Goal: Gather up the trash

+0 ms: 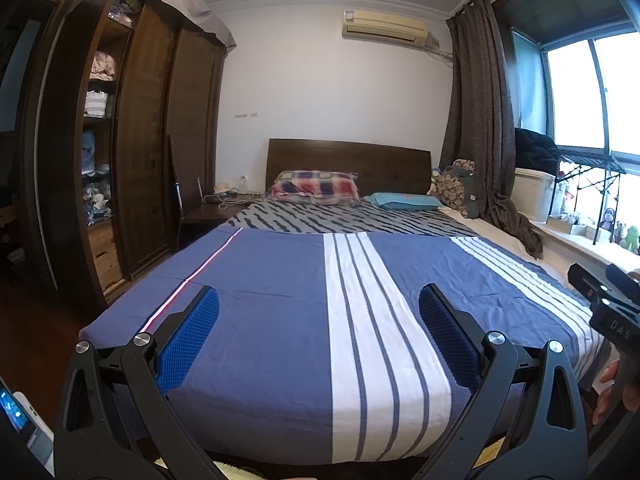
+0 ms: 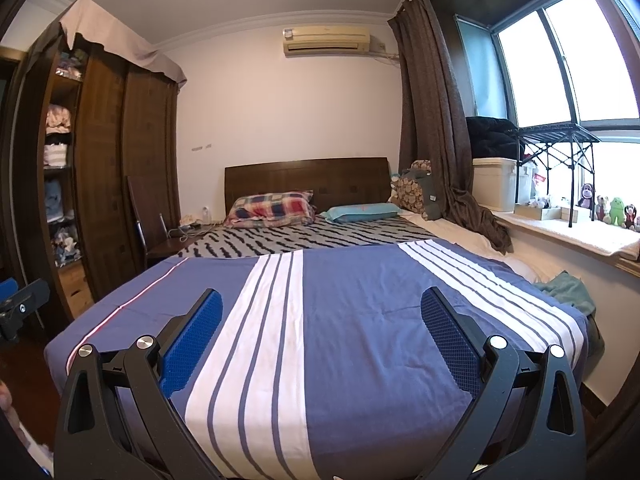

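My left gripper (image 1: 319, 300) is open and empty, held above the foot of a bed with a blue, white-striped cover (image 1: 272, 280). My right gripper (image 2: 321, 302) is open and empty too, above the same cover (image 2: 352, 304). The right gripper's body shows at the right edge of the left wrist view (image 1: 612, 304); the left one's shows at the left edge of the right wrist view (image 2: 20, 308). No trash item is visible on the bed. A crumpled green cloth (image 2: 568, 290) lies at the bed's right edge.
A dark wooden wardrobe (image 1: 144, 152) with an open shelf section stands on the left. A nightstand (image 1: 212, 210) with cables sits by the headboard. Pillows (image 1: 316, 186) lie at the head. A windowsill (image 2: 560, 228) on the right holds toys, boxes and a rack. Brown curtain (image 2: 432, 120) hangs there.
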### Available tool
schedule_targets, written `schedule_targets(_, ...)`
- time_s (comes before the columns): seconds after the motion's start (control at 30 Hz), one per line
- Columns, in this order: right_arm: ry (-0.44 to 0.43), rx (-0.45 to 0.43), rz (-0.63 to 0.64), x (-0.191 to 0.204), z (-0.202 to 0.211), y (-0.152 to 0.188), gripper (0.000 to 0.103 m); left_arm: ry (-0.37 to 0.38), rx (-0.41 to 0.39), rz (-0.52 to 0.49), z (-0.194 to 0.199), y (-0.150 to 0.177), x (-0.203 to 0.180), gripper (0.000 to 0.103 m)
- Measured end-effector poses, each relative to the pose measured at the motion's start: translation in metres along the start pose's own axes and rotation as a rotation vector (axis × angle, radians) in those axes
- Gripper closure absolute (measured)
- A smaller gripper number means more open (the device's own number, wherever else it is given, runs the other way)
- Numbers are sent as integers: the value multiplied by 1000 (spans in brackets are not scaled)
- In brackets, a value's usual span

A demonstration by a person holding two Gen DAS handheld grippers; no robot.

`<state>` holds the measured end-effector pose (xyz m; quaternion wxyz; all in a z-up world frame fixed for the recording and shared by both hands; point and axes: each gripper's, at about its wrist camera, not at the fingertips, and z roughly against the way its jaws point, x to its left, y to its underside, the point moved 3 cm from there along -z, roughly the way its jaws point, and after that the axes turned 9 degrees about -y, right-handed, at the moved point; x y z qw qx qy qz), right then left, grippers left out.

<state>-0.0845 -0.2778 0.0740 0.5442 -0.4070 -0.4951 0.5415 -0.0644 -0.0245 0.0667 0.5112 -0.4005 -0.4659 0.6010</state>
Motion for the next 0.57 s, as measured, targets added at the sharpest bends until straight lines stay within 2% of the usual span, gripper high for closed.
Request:
schedule_targets(0.17,5,9,4,0,-3,3,3,15,8,6,-5,3,2,8)
schedule_targets(0.37,16,14,1,-4,-6,4,3,-35,11,-7,-10,3,1,8)
schedule_targets(0.57,33,18,16,-6,-12,3,3,-43,36,9,-18,2,3,8)
